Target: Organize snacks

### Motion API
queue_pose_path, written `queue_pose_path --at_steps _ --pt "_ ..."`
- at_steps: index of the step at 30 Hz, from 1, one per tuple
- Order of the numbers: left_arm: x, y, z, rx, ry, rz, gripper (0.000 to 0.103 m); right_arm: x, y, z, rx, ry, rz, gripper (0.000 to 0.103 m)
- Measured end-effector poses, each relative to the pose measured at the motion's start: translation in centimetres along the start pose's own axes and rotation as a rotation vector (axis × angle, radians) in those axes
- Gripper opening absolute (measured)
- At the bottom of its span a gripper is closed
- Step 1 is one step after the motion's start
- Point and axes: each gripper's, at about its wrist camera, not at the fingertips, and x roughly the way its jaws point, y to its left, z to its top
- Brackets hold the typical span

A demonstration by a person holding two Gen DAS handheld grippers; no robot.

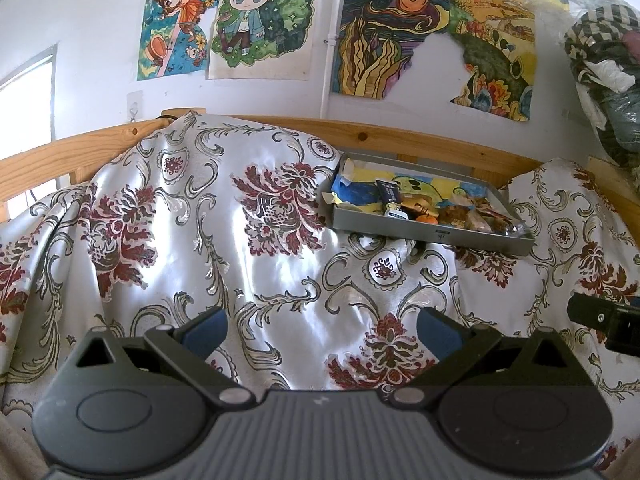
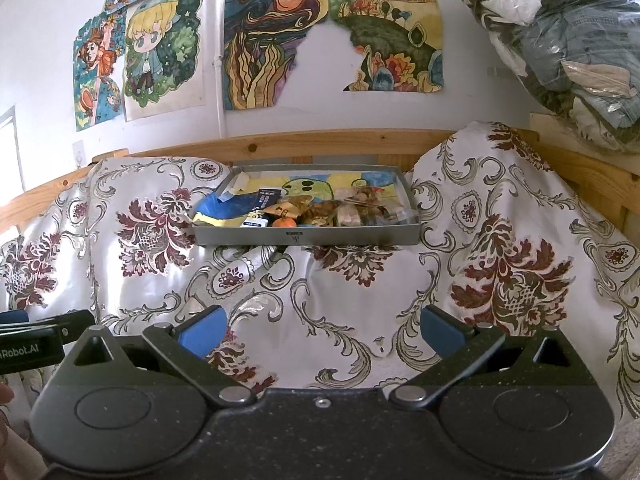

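We hold the left hand-held gripper [image 1: 322,330] low over the floral cloth [image 1: 168,240], its blue-padded fingers spread wide with nothing between them. The right hand-held gripper [image 2: 322,330] sits the same way, fingers wide apart and empty, just right of the left one, whose black body shows at the left edge of the right wrist view. Far ahead of both, the grey tray [image 2: 344,237] rests on the cloth, close to the wooden rail [image 2: 280,142] along the wall. In the left wrist view the tray lies far and to the right; in the right wrist view it is nearly straight ahead. The snacks [image 2: 352,210] are piled in the near right part of the tray: wrapped pieces in brown and clear packets, with a small orange fruit [image 2: 285,223] near the middle of the near wall and a dark blue packet [image 2: 265,198] just left of it. The tray's left part holds blue and yellow paper. Coloured drawings [image 2: 272,40] hang on the white wall beyond, and a clear bag of clothes [image 2: 560,48] sits far right.
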Motion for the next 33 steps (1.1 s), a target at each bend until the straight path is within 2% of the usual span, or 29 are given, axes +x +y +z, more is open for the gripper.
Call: queue_pose_path --at_steps 33 --pt "-0.10 -0.02 -0.06 0.004 0.004 0.014 0.103 0.04 0.00 0.02 -0.001 0.001 0.000 0.102"
